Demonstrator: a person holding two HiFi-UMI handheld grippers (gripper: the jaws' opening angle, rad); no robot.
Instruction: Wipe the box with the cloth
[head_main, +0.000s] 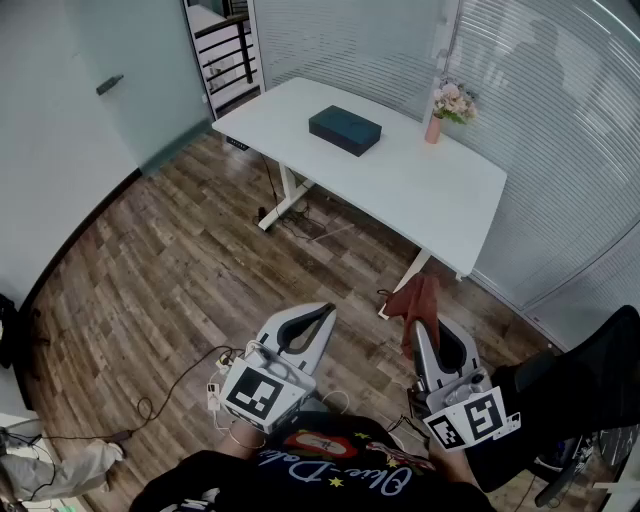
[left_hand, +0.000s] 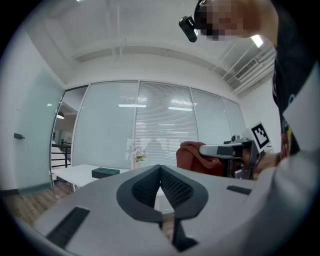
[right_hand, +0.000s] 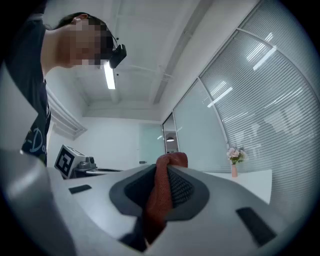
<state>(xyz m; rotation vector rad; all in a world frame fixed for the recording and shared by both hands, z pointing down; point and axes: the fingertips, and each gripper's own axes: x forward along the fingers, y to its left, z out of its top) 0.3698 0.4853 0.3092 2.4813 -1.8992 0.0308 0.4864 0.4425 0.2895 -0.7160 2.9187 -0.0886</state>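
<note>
Limp rust-red fabric cloth (head_main: 420, 296) clamped in right gripper (right_hand: 167, 170): soft, light. Left gripper (left_hand: 160, 168) closed, empty. Dark rectangular box (head_main: 345, 131) well apart, likely rigid, stable.

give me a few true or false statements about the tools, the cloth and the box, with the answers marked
1. The right tool is shut on a red cloth. True.
2. The left tool holds the box. False: its jaws are together with nothing between them, and the box lies on the white table.
3. The cloth is pressed against the box. False: it hangs from the right tool above the wooden floor, well short of the table.
4. A pink vase with flowers stands on the table, apart from the box. True.
</note>
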